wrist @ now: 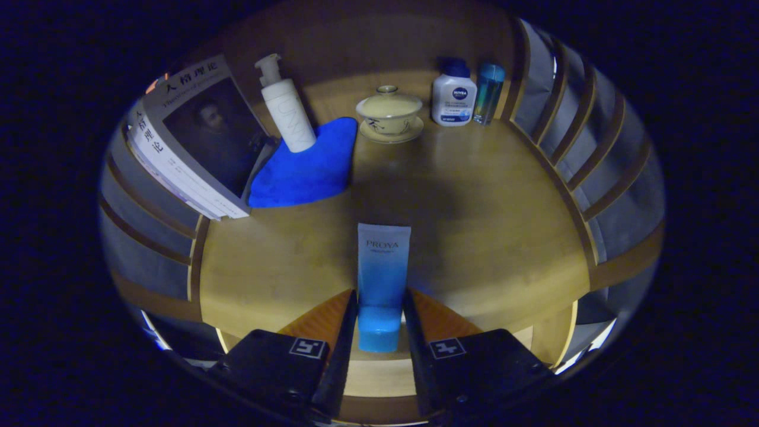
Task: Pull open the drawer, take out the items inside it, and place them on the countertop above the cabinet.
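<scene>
Nearest the lens, the tool (380, 308) is clenched on a blue-and-white cosmetic tube (382, 270), both fingers pressing against the tube's lower body just above its blue cap (378, 335). The tube stands cap-down, its flat crimped end pointing away from the camera, and it reaches out over the near part of the wooden tabletop (474, 237). Whether the cap touches the wood cannot be told.

Beyond the tube, well apart from it, a bright blue cloth (308, 163) lies spread flat on the tabletop. A white pump bottle (287, 107) stands on the far part of that cloth, leaning a little in this curved view. Just beside the cloth on the left, a thick book (195, 136) with a dark portrait on its cover lies at an angle, its near corner overlapping the cloth's edge.

Further back in the middle sits a pale lidded tea bowl (389, 112) on a matching saucer (391, 135), just right of the cloth. To its right, near the back corner, a white lotion bottle (454, 95) with a dark blue cap stands upright, and a slim blue-capped clear bottle (489, 92) stands just beside it, so close that I cannot tell whether they touch.

Curved wooden slats (581, 136) frame the tabletop on the right and left sides.
</scene>
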Available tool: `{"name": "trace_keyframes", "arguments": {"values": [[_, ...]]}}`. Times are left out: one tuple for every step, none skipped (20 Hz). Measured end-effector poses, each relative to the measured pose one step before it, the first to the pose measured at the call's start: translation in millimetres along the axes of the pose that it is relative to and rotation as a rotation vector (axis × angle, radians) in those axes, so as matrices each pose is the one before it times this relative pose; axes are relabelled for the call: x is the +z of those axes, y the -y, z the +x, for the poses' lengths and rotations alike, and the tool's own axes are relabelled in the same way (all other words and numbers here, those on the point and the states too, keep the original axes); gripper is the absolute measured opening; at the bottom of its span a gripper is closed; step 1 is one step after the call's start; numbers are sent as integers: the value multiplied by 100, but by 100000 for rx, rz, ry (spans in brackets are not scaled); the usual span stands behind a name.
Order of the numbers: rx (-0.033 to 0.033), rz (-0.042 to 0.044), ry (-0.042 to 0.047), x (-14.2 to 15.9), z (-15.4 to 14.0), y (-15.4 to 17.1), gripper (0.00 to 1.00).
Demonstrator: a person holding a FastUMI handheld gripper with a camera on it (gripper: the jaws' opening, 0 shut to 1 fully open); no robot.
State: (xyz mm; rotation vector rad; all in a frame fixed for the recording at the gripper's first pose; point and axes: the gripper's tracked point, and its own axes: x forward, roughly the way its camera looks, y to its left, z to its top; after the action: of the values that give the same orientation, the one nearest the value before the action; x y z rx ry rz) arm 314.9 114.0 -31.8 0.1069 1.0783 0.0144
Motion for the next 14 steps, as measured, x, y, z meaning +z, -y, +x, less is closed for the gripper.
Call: {"name": "trace_keyframes", "arguments": {"values": [[153, 130, 306, -45, -127, -103, 53], [-145, -4, 445, 52, -156, 30, 56], [-794, 237, 736, 93, -239, 154, 58], [-672, 27, 876, 31, -149, 46, 61], [47, -250, 721, 12, -234, -61, 64], [225, -388, 189, -67, -278, -85, 67], [519, -102, 328, -125, -309, -132, 67], [410, -71, 777, -60, -295, -185, 67], [201, -71, 987, -86, -223, -100, 67], [-39, -882, 391, -199, -338, -47, 67], [177, -664, 678, -268, -307, -146, 67], [149, -853, 449, -325, -443, -82, 67], [108, -962, 474, -372, -280, -6, 67], [710, -905, 775, -325, -488, -208, 67]]}}
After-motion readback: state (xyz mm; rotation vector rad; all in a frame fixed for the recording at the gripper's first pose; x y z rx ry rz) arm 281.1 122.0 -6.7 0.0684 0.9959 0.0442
